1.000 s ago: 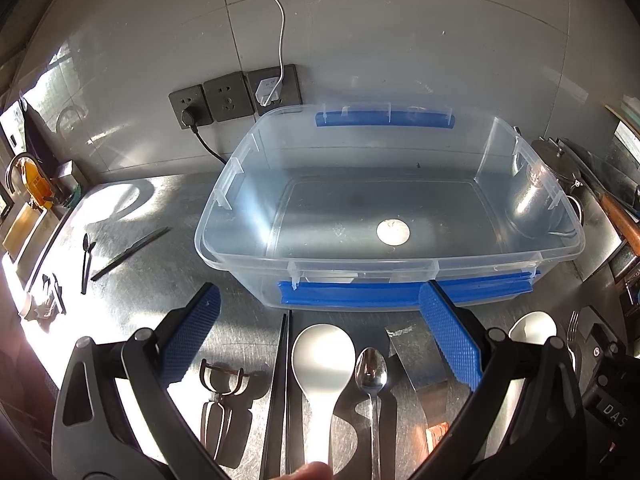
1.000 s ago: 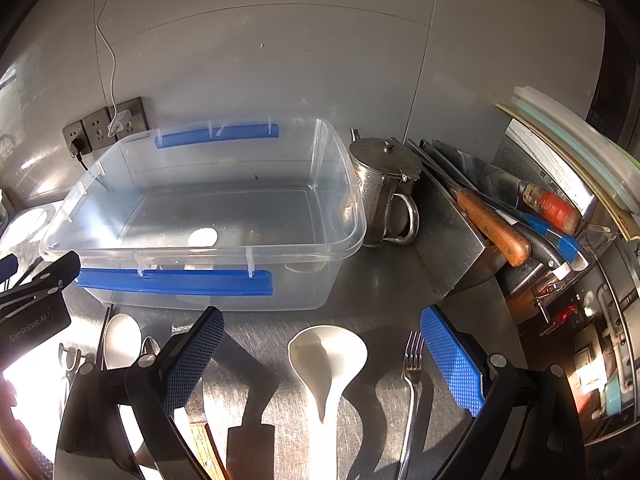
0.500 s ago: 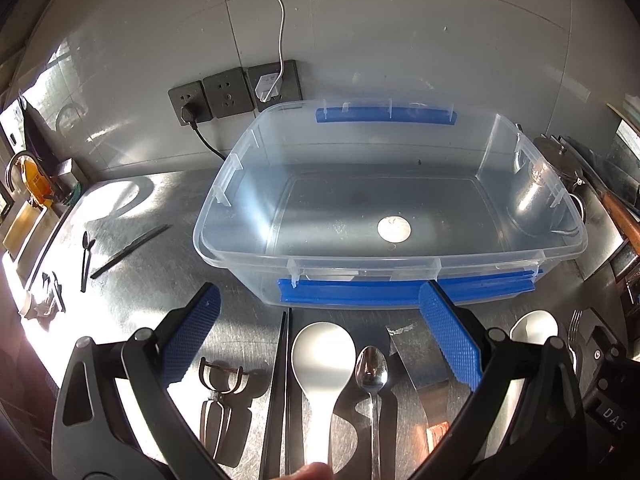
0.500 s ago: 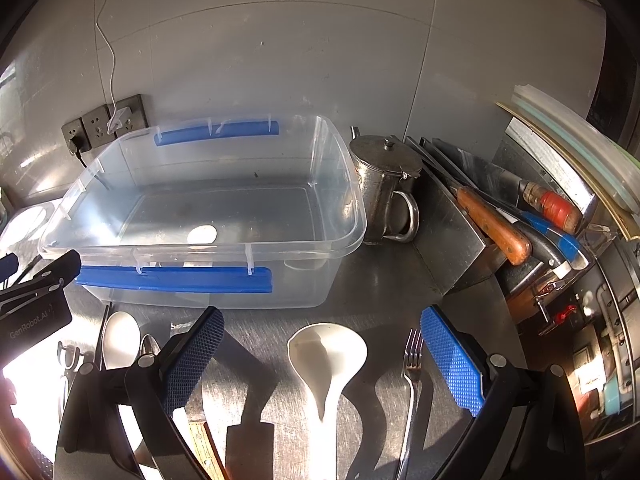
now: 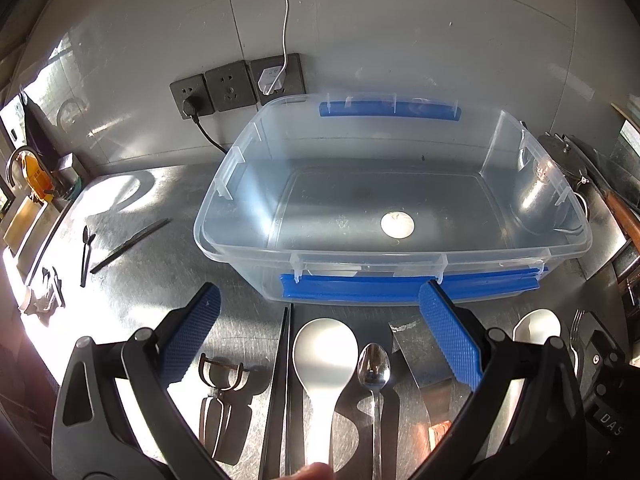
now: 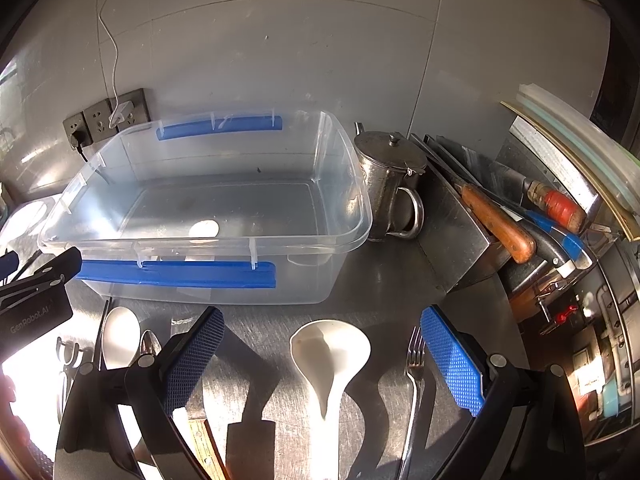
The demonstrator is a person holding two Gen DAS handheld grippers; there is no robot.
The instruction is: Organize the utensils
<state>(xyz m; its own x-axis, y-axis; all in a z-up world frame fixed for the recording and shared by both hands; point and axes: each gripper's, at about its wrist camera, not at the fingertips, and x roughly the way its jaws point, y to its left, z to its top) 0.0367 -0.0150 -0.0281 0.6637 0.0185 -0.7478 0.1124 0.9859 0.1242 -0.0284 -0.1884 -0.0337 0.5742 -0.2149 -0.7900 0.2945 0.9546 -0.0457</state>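
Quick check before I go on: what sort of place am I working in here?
Most likely a working kitchen, perhaps commercial: a stainless steel counter, a metal holder with knives, a lidded metal pot, and utensils such as a white ladle laid out before a clear plastic bin.

Grey tiled wall (image 5: 400,32) carrying three dark sockets (image 5: 236,86), one with a white charger and cord (image 5: 285,12), above a scuffed steel surface (image 5: 160,280) in hard sunlight, glare bleaching its left edge.

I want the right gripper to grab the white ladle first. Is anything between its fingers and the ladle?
Nothing visible blocks it. The right gripper is open and the white ladle lies on the counter between its fingers, with the fork beside the ladle near one blue pad.
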